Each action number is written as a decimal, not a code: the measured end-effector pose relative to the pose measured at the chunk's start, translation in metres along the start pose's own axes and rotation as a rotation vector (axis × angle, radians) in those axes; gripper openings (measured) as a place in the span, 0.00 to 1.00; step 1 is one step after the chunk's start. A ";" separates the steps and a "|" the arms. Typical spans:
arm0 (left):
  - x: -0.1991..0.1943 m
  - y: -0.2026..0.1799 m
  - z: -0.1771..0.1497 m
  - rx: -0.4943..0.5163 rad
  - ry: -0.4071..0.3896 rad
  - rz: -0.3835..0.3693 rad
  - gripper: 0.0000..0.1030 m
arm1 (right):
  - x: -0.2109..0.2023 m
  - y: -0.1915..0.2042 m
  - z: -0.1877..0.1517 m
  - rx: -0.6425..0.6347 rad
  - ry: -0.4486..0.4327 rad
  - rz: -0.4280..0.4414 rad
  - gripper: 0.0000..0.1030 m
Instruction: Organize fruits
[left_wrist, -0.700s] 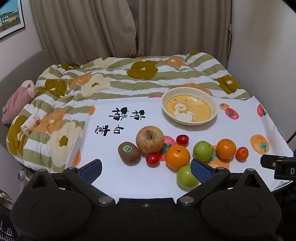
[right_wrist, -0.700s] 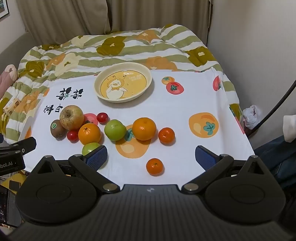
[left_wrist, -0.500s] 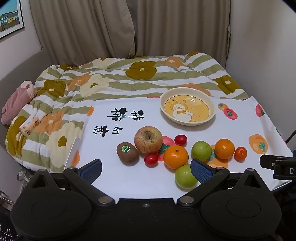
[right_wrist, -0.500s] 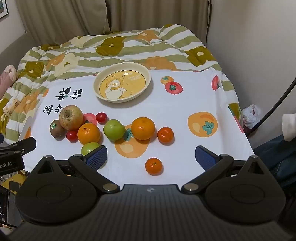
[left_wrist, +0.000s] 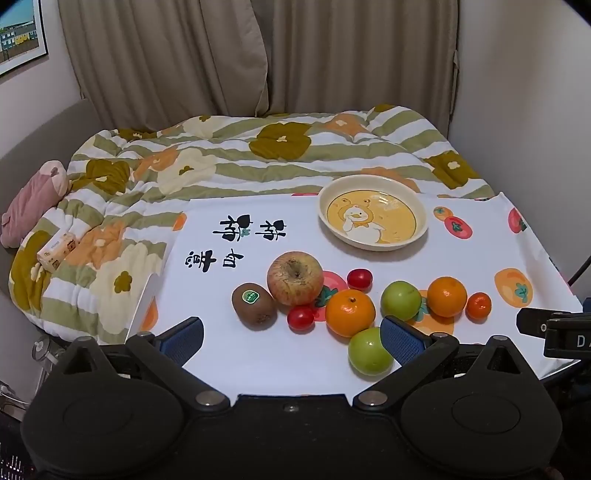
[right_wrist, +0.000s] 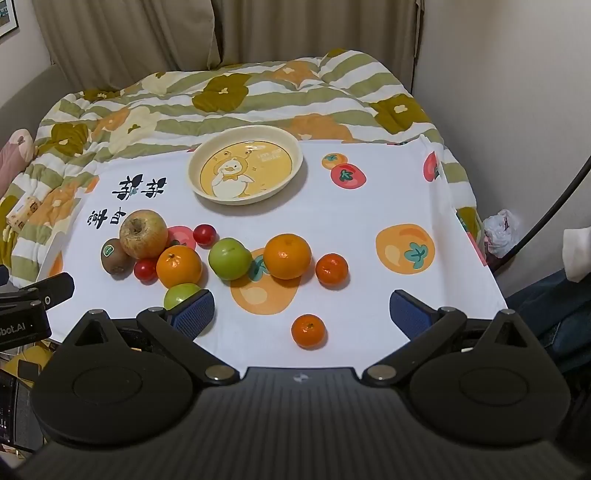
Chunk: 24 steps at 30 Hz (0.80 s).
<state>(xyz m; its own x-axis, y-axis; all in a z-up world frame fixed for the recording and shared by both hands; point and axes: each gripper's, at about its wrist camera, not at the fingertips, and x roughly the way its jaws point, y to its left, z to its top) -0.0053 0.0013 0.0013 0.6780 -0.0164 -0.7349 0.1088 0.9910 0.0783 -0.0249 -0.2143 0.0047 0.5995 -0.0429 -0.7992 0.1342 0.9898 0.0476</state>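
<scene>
On the white fruit-print cloth (left_wrist: 258, 362) lie an apple (left_wrist: 294, 277), a kiwi (left_wrist: 254, 310), two cherry tomatoes (left_wrist: 301, 318), two oranges (left_wrist: 350, 313), two green fruits (left_wrist: 400, 300) and a small mandarin (left_wrist: 478, 305). Behind them stands an empty cream plate (left_wrist: 373, 246) with a duck picture. My left gripper (left_wrist: 291, 339) hovers open at the cloth's near edge, in front of the kiwi and the nearer green fruit (left_wrist: 369, 352). My right gripper (right_wrist: 301, 314) is open too, its fingers on either side of a second small mandarin (right_wrist: 308, 330), which lies apart from them.
The cloth covers a low table against a bed with a flowered quilt (left_wrist: 221, 162). A tissue pack (left_wrist: 57, 251) and a pink cushion (left_wrist: 29, 203) lie at the left. A wall and a white bag (right_wrist: 500, 232) are on the right.
</scene>
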 end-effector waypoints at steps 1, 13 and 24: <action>0.001 0.000 0.001 -0.002 0.001 0.000 1.00 | 0.000 0.000 0.000 0.000 0.000 0.000 1.00; 0.001 0.002 0.001 0.004 0.002 0.001 1.00 | -0.001 0.001 -0.001 -0.003 0.000 -0.004 1.00; 0.001 0.002 0.001 0.006 0.001 0.002 1.00 | -0.002 0.001 -0.001 -0.005 -0.001 -0.007 1.00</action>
<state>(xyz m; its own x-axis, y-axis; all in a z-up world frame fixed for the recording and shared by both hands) -0.0037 0.0027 0.0016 0.6772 -0.0142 -0.7357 0.1116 0.9902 0.0836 -0.0266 -0.2128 0.0056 0.5994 -0.0499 -0.7989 0.1342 0.9902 0.0388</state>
